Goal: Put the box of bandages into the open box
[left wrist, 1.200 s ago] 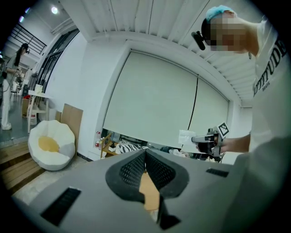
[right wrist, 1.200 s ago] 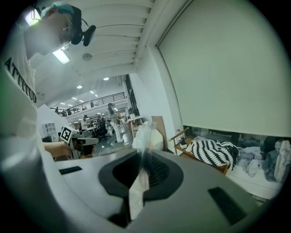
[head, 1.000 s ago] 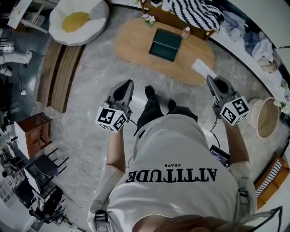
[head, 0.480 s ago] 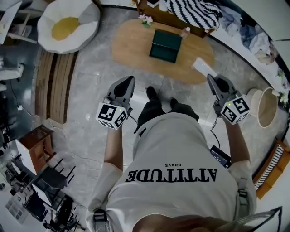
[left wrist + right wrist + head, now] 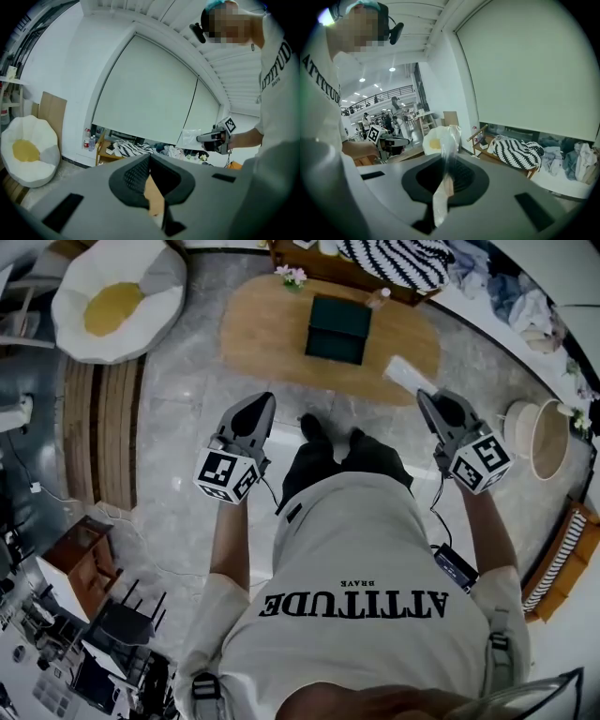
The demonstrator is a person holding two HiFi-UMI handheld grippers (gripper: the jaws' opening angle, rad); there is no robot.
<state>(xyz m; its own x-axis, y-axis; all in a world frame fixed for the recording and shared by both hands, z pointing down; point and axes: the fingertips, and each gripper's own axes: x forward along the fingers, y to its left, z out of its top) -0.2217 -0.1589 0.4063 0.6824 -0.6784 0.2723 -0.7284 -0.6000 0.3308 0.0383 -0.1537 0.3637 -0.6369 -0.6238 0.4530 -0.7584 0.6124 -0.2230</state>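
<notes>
Two tongs: right tongs pinch a clear plastic bag; left tongs closed, empty; green box at 12 o'clock.

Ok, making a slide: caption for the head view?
Standing person, right tongs pinching a clear plastic packet, faces a dark green box on an oval wooden table.

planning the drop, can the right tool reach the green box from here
Probably not yet: the green box sits well beyond the right tool and its clear packet; nothing blocks the way.
</notes>
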